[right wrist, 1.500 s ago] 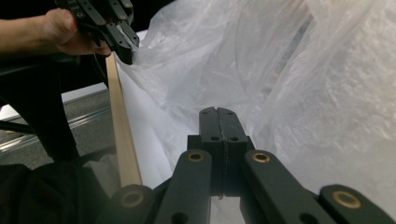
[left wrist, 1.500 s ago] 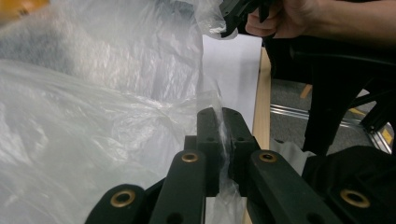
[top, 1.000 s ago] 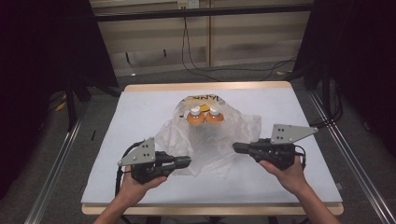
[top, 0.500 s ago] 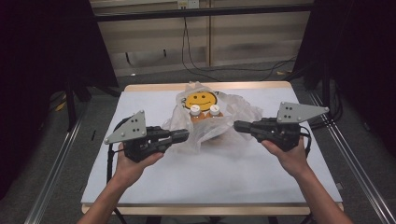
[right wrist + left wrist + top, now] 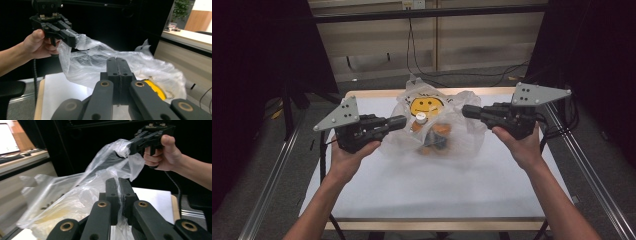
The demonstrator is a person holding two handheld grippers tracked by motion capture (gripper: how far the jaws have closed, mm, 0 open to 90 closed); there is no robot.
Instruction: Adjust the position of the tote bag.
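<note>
- The left gripper (image 5: 398, 120) and right gripper (image 5: 468, 111), jaws clamped on opposite rims of a clear plastic bag (image 5: 437, 131), hold it above mid-worktop (image 5: 422, 190).
- Inside: a yellow smiley-face item (image 5: 427, 106) and small orange objects.
- White surface lies open toward the near edge.

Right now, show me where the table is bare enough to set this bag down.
The widest bare stretch of table runs between the plastic bag and the near edge, flanked by the forearms. Narrower strips lie along both side edges. The far middle is crowded: the bag hangs there, stretched between the left gripper and right gripper.
</note>
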